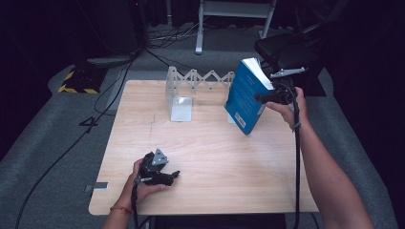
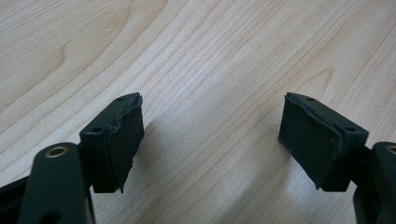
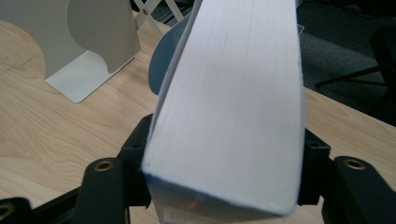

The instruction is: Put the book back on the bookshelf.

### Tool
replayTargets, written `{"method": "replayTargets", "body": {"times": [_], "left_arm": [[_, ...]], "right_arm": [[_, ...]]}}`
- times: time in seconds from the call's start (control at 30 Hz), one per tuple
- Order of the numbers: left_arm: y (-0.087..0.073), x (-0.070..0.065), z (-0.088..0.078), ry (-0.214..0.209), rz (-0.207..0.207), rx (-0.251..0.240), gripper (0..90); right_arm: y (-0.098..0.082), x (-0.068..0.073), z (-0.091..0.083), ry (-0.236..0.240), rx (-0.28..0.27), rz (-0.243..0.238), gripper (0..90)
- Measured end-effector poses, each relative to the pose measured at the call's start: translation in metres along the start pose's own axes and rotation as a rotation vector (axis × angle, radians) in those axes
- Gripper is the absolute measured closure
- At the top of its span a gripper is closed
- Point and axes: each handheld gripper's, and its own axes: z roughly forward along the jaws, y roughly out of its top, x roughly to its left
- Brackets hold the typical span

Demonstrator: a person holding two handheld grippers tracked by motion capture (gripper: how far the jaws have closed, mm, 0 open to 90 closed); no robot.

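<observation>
Light wood table (image 1: 215,157) carries all items; left gripper (image 1: 165,174) rests at the near edge, jaws spread with nothing between them; right gripper (image 1: 267,98) clamps a blue book (image 1: 246,95), tilted, lifted at the far right; expandable metal bookend rack (image 1: 191,88) stands just behind.

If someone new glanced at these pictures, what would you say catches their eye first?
First, the blue book, clamped across its thickness by the right gripper and held tilted at the table's far right. Next, the pale metal bookend with its zigzag expanding rack, standing at the far edge of the wooden table. Last, the left gripper lies at the near left, jaws wide open and holding nothing.
</observation>
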Motion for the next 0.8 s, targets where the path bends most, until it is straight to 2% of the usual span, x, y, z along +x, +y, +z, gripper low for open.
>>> {"method": "replayTargets", "body": {"times": [0.53,0.8], "left_arm": [[0.0,0.0,0.0,0.0,0.0,0.001,22.5],[0.0,0.0,0.0,0.0,0.0,0.001,22.5]], "right_arm": [[-0.019,0.0,0.0,0.013,0.032,-0.023,32.5],[-0.035,0.001,0.002,0.016,0.072,-0.072,30.3]]}}
